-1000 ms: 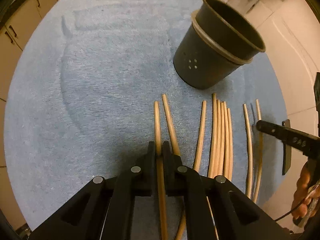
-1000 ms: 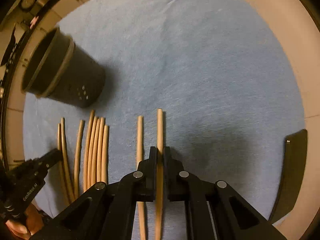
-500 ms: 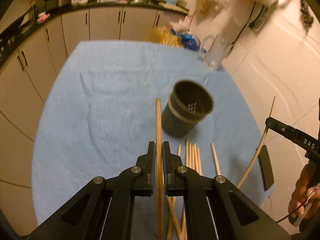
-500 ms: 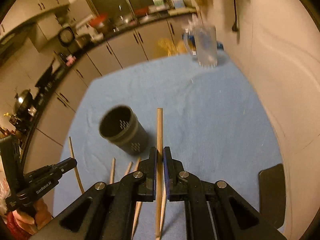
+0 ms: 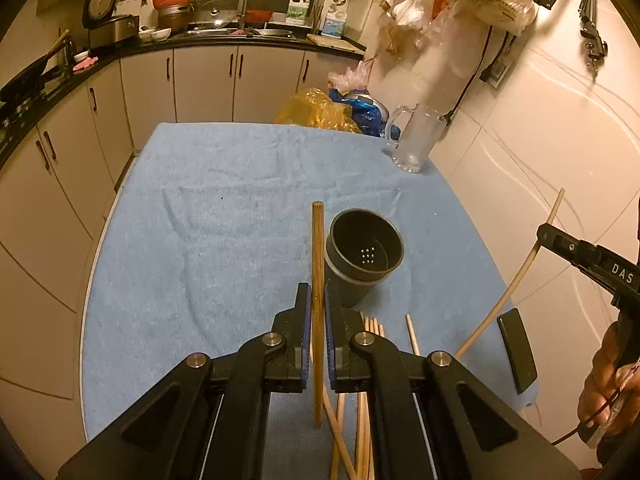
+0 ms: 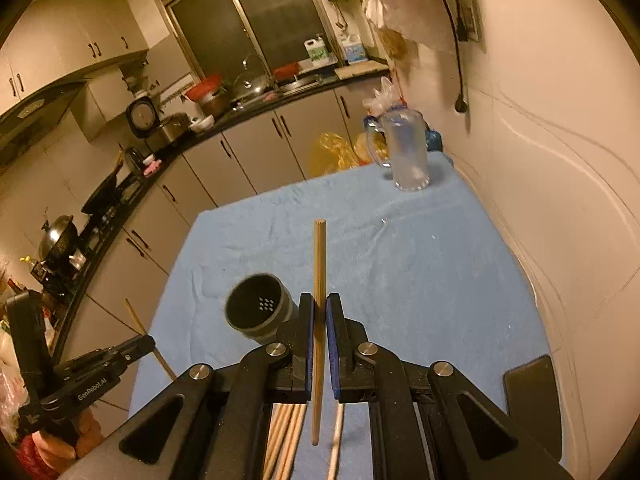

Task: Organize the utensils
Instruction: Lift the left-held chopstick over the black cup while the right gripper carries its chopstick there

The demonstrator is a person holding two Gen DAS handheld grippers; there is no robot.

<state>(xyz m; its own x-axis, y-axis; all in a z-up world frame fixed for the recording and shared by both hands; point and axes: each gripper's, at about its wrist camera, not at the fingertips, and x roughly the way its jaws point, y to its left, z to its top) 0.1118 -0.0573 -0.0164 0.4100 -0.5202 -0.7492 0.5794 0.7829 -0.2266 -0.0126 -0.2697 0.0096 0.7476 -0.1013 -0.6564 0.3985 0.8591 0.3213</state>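
Observation:
My left gripper (image 5: 317,300) is shut on a wooden chopstick (image 5: 317,248), lifted above the blue towel (image 5: 200,240). My right gripper (image 6: 319,312) is shut on another wooden chopstick (image 6: 319,264), also lifted. The dark perforated utensil cup (image 5: 364,254) stands on the towel just right of the left gripper; in the right wrist view the cup (image 6: 258,312) is left of the right gripper. Several chopsticks (image 5: 368,360) still lie on the towel below the grippers; they also show in the right wrist view (image 6: 286,432). The right gripper with its stick shows in the left view (image 5: 560,240), the left gripper in the right view (image 6: 132,348).
A glass mug (image 5: 414,142) stands at the towel's far right corner, with plastic bags (image 5: 320,110) behind it. A black phone-like slab (image 5: 516,350) lies at the right edge. A tiled wall (image 6: 560,200) runs along the right. Kitchen cabinets (image 5: 160,80) stand behind.
Both grippers, each shut on a chopstick, lifted off the towel and tilted up; the cup and the remaining chopsticks now lie farther below.

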